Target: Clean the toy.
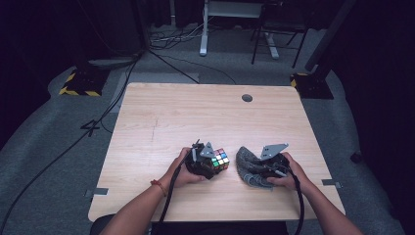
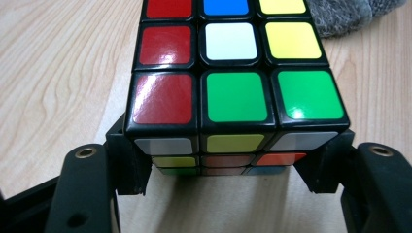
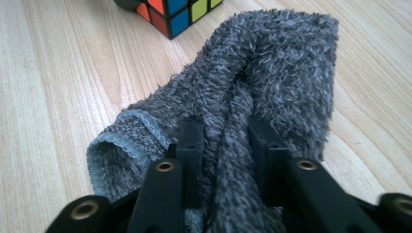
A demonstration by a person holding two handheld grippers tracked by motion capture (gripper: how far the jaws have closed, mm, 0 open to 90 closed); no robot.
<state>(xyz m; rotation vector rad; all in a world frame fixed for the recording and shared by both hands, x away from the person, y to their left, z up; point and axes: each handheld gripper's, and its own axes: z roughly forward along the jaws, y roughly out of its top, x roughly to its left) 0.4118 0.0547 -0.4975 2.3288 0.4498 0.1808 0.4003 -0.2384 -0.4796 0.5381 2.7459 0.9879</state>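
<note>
The left hand-held gripper is clamping the cube steady on the counter while the right hand-held gripper is pinching the grey cloth, probably for wiping it.

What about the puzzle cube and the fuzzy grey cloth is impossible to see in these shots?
- Puzzle cube: its far rows are cut off by the top edge of the left gripper view; the left gripper covers its lower side corners.
- Cube in the high view: stickers too small to read fully.
- Grey cloth: the part pinched in the right gripper is hidden by the jaws; its underside lies against the table.
</note>
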